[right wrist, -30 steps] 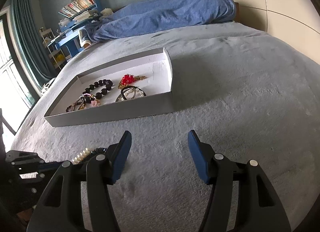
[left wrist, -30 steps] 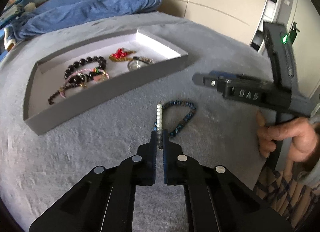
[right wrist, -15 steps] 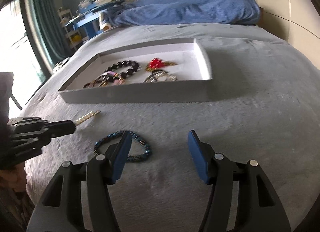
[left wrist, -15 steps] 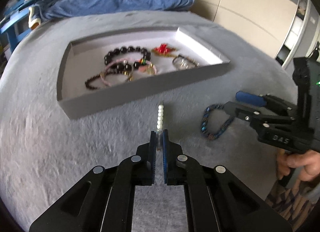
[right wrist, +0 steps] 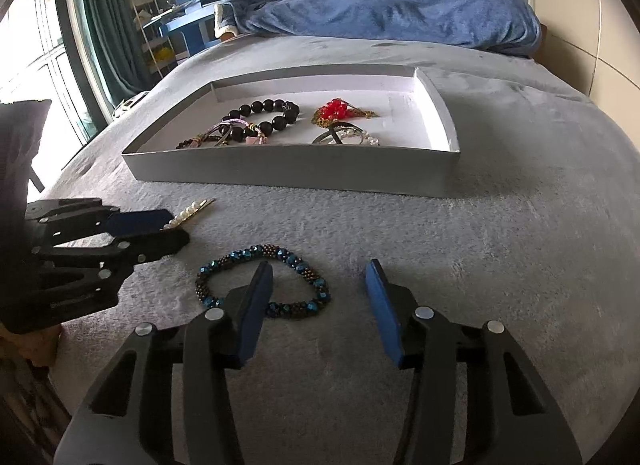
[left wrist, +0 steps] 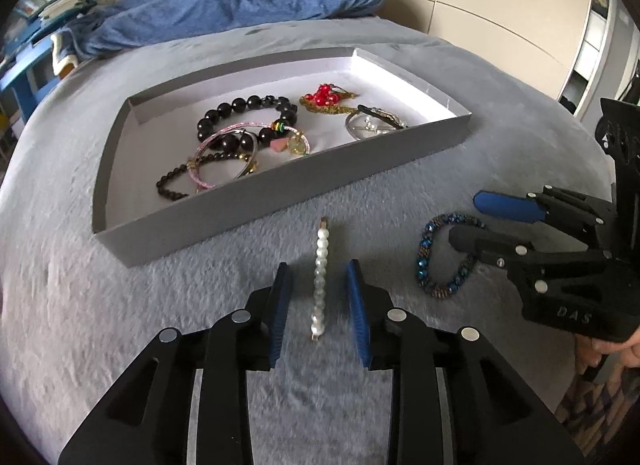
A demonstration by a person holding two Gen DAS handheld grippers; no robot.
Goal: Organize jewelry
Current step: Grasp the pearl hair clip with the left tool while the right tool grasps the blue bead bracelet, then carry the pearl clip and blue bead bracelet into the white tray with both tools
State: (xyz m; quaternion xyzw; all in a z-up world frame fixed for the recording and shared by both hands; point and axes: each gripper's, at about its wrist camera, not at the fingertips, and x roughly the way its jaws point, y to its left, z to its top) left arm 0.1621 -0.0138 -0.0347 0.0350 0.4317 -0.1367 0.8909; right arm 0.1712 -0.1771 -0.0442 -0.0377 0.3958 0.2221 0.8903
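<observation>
Left tongs point(left wrist: 318, 297) now parted — pearl clip point(left wrist: 321, 279) released, seemingly on bedspread, right tongs point(right wrist: 320, 297) open, empty.

- One grey tray point(left wrist: 280, 185) is seen on the bed cover.
- One pearl hair clip point(left wrist: 321, 265) is laid outside the tray.
- One blue beaded bracelet point(right wrist: 262, 281) is laid outside the tray.
- One large black bead bracelet point(left wrist: 244, 113) is counted inside the tray.
- One red beaded ornament point(left wrist: 324, 95) is counted inside it.
- Two grippers are shown: left gripper point(left wrist: 318, 297) and right gripper point(right wrist: 318, 297).
- One blue blanket point(right wrist: 392, 9) is seen behind.
</observation>
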